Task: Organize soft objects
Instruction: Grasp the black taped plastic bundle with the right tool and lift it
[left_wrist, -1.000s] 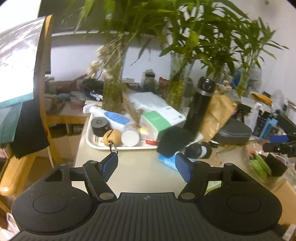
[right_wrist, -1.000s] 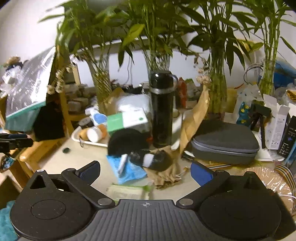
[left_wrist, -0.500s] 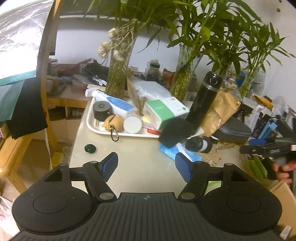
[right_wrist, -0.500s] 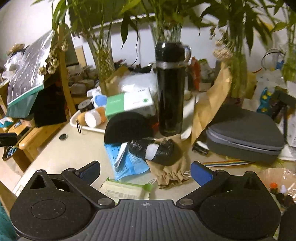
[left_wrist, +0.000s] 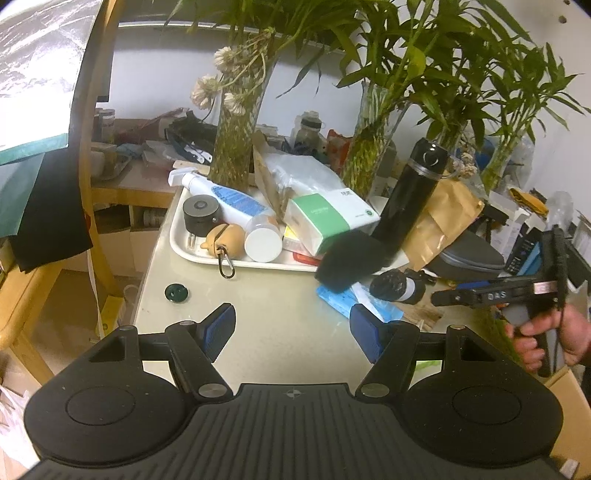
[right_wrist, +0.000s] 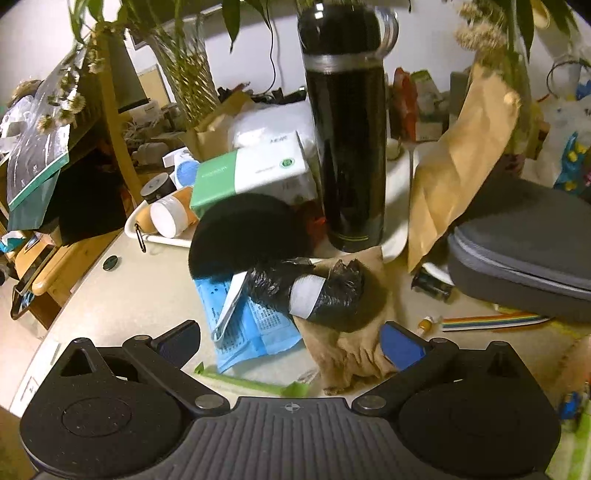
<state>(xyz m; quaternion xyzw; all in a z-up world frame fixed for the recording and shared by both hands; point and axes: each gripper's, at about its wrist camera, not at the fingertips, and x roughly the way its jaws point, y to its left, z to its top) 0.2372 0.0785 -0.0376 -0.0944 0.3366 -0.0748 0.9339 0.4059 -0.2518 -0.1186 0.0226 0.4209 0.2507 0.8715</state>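
A pile of soft items lies mid-table: a black plastic roll with a white band on a tan drawstring pouch, a blue packet and a round black pad leaning on the tray. My right gripper hovers low over this pile, open, its right pad close beside the pouch. My left gripper stands open over bare tabletop, with the black pad and roll ahead to its right. In the left wrist view a hand holds the right gripper.
A white tray holds a green-and-white box, bottles and a small jar. A tall black flask, a brown paper bag and a grey zip case crowd the back and right. Plant vases stand behind. A dark cap lies near the table's left edge.
My right gripper has come down and forward, so the pile now sits just past its fingers. The right gripper and hand have come further into the left wrist view. My left gripper barely moved.
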